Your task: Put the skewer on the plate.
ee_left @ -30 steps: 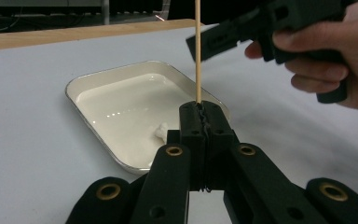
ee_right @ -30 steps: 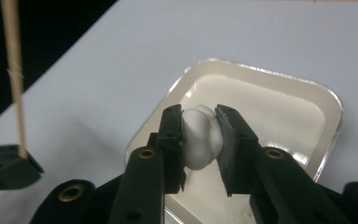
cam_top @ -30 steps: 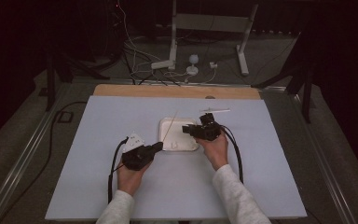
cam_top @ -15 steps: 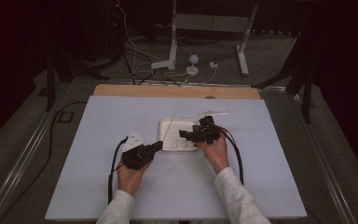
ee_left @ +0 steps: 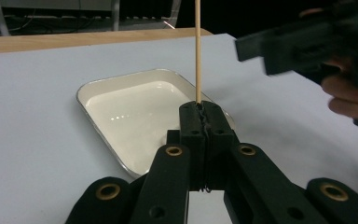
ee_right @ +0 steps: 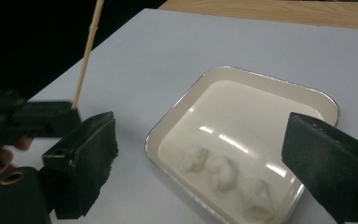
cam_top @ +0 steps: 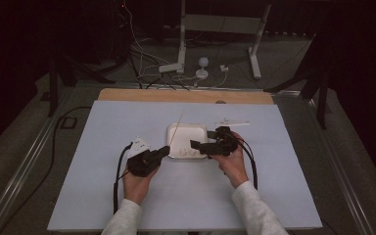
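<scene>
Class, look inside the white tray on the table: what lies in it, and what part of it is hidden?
Inside the white tray lie three small white lumps near one edge; the rest is bare. In the left gripper view, the left gripper, shut on a wooden skewer, covers that near corner.

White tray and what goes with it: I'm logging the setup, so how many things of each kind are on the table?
White tray: 1
Pale lumps in the tray: 3
Wooden skewer: 1
White item beyond the tray: 1
Total: 6

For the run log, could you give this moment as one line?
left gripper: shut on skewer | right gripper: open, just opening, empty | tray: three white pieces
</scene>
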A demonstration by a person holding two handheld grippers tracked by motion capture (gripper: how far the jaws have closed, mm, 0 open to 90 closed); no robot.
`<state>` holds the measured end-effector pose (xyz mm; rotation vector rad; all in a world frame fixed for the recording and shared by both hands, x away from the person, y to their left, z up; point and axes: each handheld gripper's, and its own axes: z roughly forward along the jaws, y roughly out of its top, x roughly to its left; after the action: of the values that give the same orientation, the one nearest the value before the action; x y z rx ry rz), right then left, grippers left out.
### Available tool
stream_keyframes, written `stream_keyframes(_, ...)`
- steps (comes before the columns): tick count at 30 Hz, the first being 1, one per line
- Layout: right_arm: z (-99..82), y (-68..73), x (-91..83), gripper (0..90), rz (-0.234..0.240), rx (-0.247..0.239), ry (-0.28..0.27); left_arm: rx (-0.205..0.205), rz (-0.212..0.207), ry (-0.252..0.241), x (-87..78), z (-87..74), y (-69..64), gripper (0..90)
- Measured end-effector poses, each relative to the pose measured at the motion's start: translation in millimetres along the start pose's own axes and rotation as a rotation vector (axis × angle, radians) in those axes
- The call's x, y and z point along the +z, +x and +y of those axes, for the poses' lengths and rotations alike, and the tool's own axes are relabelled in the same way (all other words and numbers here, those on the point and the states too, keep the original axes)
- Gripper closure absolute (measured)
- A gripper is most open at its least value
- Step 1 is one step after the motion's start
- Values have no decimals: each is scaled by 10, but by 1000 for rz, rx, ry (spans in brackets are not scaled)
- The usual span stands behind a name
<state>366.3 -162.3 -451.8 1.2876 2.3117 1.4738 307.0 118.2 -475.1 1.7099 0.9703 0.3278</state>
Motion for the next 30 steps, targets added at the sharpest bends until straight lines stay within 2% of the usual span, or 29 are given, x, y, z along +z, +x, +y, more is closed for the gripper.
stream_keyframes(4,-61,-23,-128,36,-9,-23,-9,-22,4,-10,18,46,-5,900)
stream_keyframes(8,-119,-37,-264,23,-28,-46,-21,-55,16,-11,74,92,2,900)
stream_keyframes(10,-155,-54,-323,17,-19,-46,-29,-70,19,-7,105,123,8,900)
stream_keyframes(17,-283,-123,-535,0,-29,-50,-73,-77,17,1,224,210,-4,897)
stream_keyframes(30,-605,-319,-933,0,-80,-47,-88,-104,39,28,413,267,-13,900)
